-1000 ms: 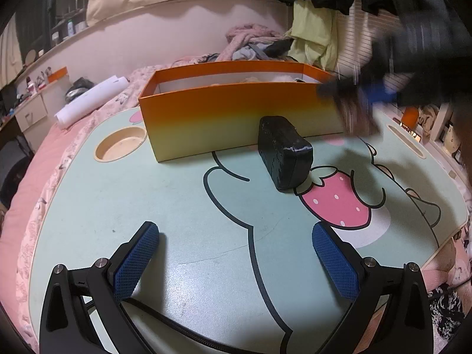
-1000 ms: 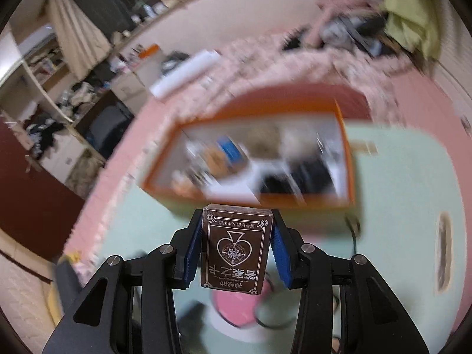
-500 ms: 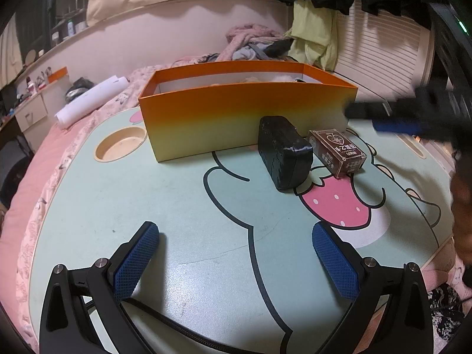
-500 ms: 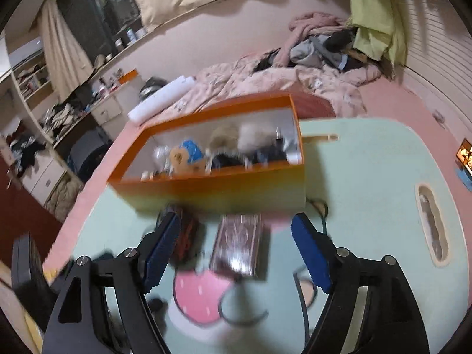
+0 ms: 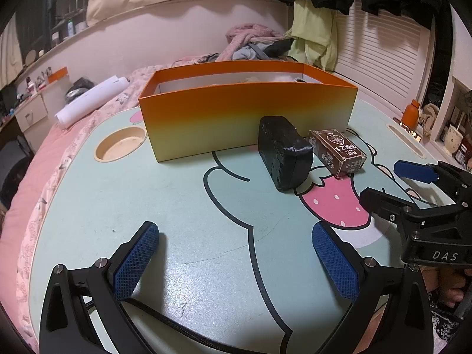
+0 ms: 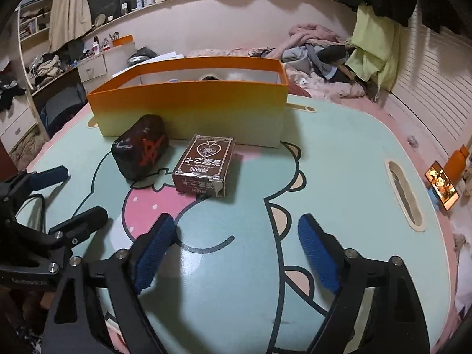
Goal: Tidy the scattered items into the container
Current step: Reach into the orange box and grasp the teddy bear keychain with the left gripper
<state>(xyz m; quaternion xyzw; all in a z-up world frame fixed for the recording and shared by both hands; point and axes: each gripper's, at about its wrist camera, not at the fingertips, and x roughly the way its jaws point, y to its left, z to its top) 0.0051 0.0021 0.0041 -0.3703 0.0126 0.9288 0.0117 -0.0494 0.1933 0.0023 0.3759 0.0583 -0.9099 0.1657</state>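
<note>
Only the right wrist view shows red marks on the black pouch (image 6: 141, 147); both claws spread, empty.

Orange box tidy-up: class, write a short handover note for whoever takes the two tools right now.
Left tool: open, empty, low over the table.
Right tool: open, empty.
Brown card box and black pouch lie side by side on the table in front of the orange box, outside it.
Done: some items already sit inside the orange box.
Left: put the card box and pouch in.
</note>
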